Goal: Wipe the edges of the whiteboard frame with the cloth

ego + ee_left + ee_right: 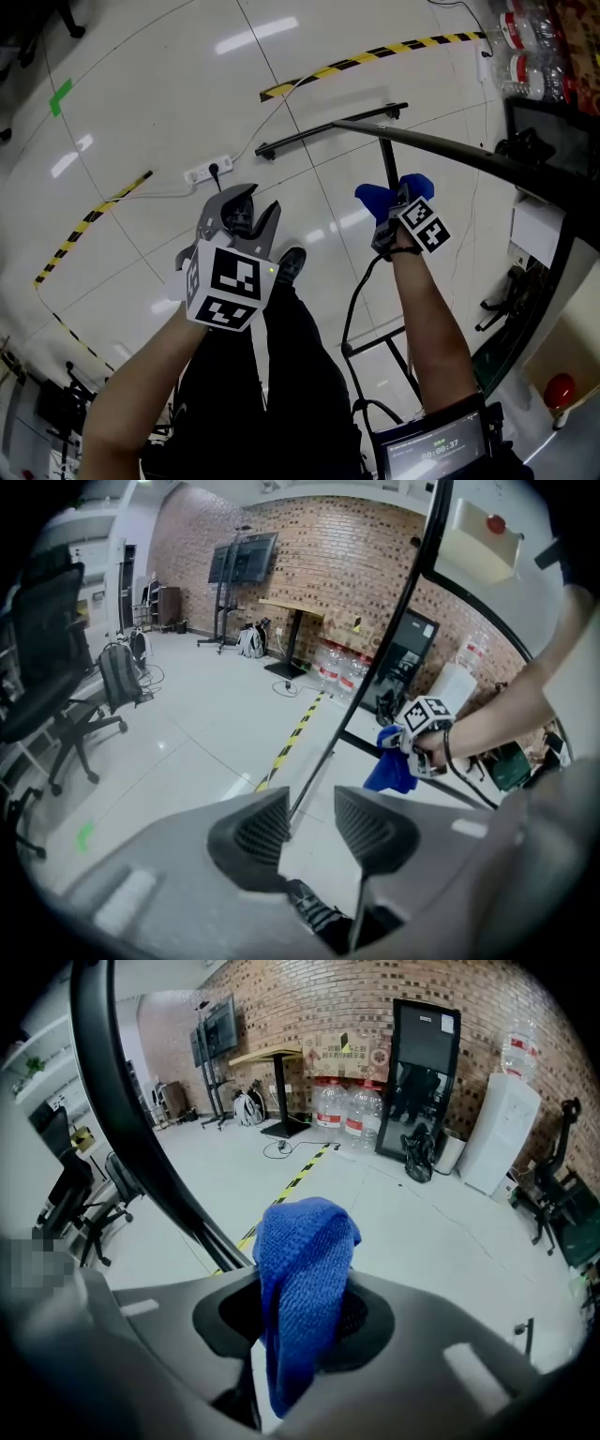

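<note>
Cloth (305, 1279) sits clamped in the right gripper (389, 225) beside the whiteboard frame (450, 150); left gripper (309, 832) gapes empty; most wiping seemingly remains.

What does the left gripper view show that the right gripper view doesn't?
Left only: the left tongs, open and empty, and the right tongs from outside, carrying the blue cloth. Right only: the cloth clamped between those jaws, close up. Both: the black frame bar, brick wall, striped floor tape.
</note>
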A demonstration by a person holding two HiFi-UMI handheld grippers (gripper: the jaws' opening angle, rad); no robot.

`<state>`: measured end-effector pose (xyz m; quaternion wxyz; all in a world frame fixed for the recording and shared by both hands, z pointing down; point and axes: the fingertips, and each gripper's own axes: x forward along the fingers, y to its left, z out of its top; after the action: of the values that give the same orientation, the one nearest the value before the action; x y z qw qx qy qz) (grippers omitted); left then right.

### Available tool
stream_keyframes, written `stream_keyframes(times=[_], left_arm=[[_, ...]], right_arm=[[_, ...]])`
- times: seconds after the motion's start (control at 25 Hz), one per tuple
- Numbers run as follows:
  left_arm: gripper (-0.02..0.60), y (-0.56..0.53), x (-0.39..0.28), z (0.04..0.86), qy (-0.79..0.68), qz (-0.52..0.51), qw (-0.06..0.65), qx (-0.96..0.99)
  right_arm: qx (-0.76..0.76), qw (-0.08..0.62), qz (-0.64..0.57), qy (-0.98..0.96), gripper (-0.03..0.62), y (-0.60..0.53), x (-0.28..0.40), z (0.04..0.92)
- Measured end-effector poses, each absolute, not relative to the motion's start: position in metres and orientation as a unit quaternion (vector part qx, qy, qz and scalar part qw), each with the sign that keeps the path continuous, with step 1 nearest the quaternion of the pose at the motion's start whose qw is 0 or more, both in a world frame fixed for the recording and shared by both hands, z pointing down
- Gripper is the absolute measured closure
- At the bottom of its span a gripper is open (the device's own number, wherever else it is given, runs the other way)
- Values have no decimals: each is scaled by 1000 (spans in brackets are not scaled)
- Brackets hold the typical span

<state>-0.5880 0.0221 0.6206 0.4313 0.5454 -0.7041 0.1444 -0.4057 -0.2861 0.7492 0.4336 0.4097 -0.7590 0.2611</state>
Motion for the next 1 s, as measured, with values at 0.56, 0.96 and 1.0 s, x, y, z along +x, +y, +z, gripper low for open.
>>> stream_keyframes(times=[0.56, 0.96, 1.0], left_arm=[[431, 33, -603, 628, -696, 158, 441, 544], [449, 9, -607, 615, -705, 128, 409, 564], [449, 2, -606, 609, -704, 111, 402, 575]], right_arm=[[390, 318, 359, -786, 482, -287, -489, 737], [359, 303, 374, -800, 481, -284, -524, 735], [345, 300, 376, -806, 482, -282, -526, 734]])
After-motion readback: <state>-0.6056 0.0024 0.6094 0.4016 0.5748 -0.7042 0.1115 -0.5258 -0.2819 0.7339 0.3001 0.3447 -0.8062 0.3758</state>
